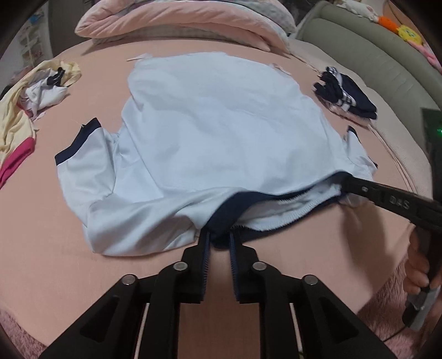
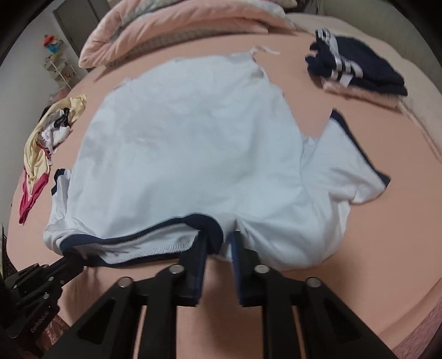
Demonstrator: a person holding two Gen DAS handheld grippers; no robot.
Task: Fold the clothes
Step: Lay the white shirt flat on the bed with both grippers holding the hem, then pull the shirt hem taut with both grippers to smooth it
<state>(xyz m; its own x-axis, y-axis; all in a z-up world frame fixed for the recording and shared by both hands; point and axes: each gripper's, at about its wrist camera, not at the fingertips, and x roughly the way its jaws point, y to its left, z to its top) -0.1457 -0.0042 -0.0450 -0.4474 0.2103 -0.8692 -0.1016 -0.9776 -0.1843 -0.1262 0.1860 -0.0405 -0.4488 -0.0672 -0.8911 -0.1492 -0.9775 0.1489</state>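
A pale blue T-shirt [image 1: 221, 124] with navy collar and sleeve cuffs lies spread on the pink bed sheet [image 1: 69, 276], its neck end nearest me. My left gripper [image 1: 219, 240] stands at the navy collar [image 1: 229, 207]. A bunch of collar lies between its slightly parted tips, which do not clamp it. In the right wrist view my right gripper [image 2: 219, 248] is closed on the shirt [image 2: 193, 143] at the collar's end by the shoulder. One of its fingers [image 1: 386, 198] also shows in the left wrist view, reaching in from the right.
A folded navy stack [image 2: 359, 71] sits far right on the bed. A loose heap of yellow, white and pink clothes [image 1: 33, 96] lies far left. A rolled pink duvet [image 1: 179, 24] lines the far edge. A hand [image 1: 417, 265] grips the right tool.
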